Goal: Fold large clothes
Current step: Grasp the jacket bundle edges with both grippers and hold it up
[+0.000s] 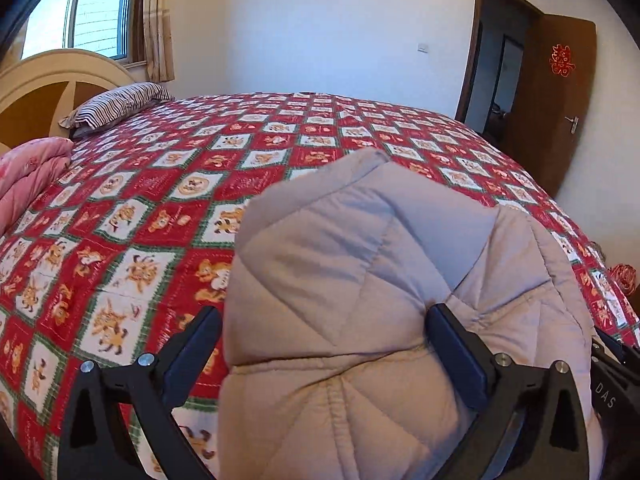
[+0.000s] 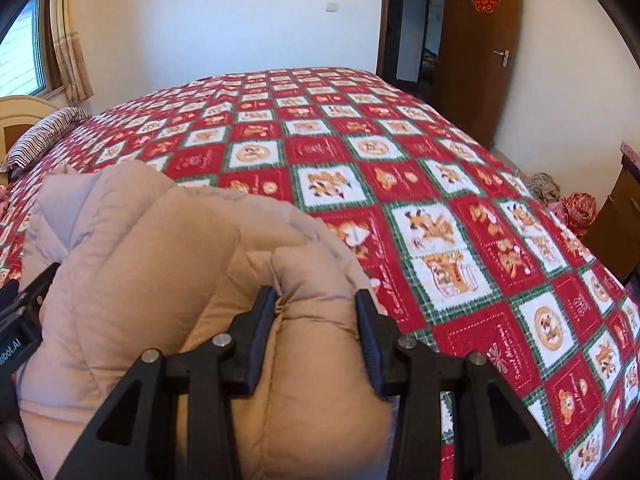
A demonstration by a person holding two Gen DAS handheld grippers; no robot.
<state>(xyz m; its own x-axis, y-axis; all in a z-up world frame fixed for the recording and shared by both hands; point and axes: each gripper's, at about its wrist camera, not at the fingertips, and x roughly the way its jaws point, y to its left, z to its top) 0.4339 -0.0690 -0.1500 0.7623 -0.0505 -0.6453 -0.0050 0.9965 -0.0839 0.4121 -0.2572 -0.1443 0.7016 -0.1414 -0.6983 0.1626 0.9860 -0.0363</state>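
Since it is bulky yet soft, the quilted beige coat [image 2: 200, 280] compresses (light, slippery shell): your right gripper [image 2: 316, 300] pinches a padded roll between its fingers, left gripper [image 1: 324, 320] straddles it wide.

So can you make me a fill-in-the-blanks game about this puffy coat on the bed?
1. The coat is coloured ____.
2. The right gripper squeezes a fold of the ____.
3. The pillow has a ____ pattern.
4. The door stands ____.

Missing words: beige; coat; striped; open
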